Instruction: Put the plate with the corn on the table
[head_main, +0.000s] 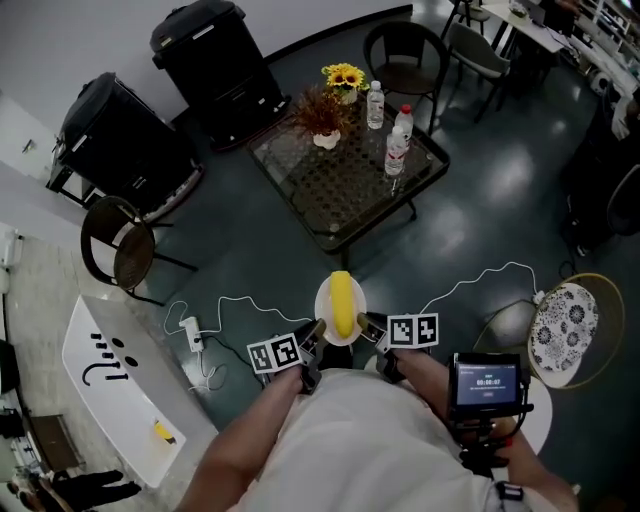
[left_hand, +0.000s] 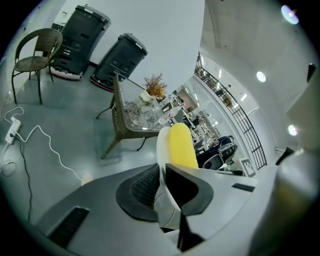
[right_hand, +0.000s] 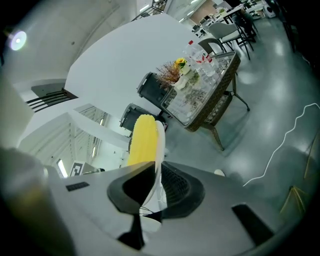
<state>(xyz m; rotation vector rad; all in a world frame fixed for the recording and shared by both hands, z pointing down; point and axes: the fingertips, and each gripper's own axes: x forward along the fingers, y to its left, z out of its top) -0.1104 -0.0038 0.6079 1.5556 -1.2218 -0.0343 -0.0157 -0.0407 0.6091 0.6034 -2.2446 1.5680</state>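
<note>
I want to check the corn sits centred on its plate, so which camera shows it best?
The head view: it looks down on the whole corn lying across the plate. Both gripper views see the plate edge-on, with the corn only from one side.

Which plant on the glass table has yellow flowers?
The sunflower bunch at the table's far edge, next to a bottle; the other plant is reddish-brown.

corn on plate, left gripper, right gripper
</note>
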